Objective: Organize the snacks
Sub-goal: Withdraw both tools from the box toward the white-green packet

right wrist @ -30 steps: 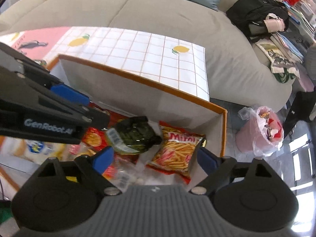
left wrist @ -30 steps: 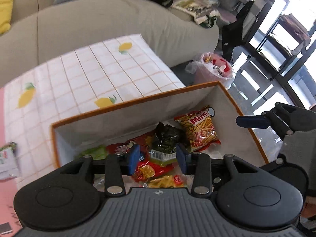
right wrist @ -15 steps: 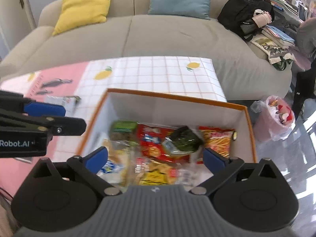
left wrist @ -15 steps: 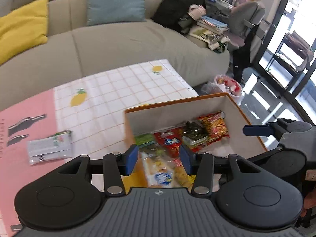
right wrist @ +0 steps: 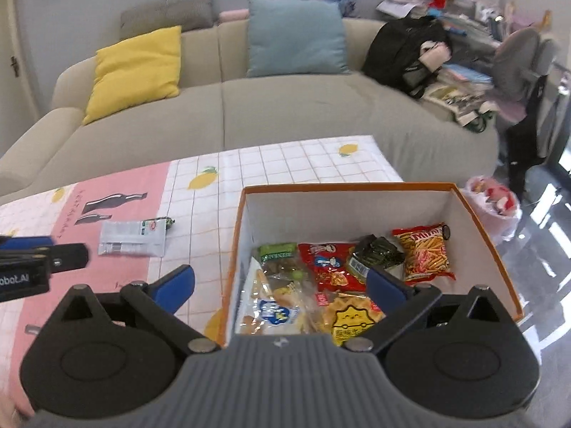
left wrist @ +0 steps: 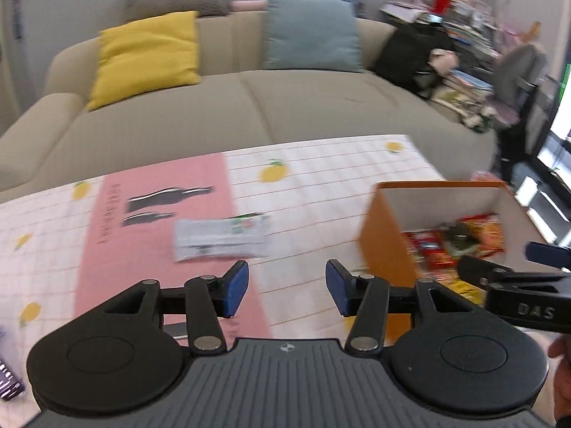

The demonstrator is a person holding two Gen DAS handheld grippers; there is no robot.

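A white snack packet [left wrist: 220,239] lies flat on the worktop [left wrist: 321,185], on the seam between the pink strip and the white lemon-checked cloth, left of the orange-edged box [right wrist: 360,188]. Nothing lies between packet and box. Inside the box lie a red bag [right wrist: 332,264], a dark green pouch [right wrist: 374,253], an orange stick-snack bag [right wrist: 424,253], a yellow pack [right wrist: 353,317] and a pale biscuit bag [right wrist: 271,310]. The left tool [left wrist: 286,287] hangs over the cloth just short of the packet; its jaws have just been opening, with nothing between them. The right tool [right wrist: 280,283] is spread wide and empty over the box's near left corner. Behind stands a beige sofa [right wrist: 285,114] with a yellow cushion [right wrist: 135,71] and a blue cushion [right wrist: 296,35].
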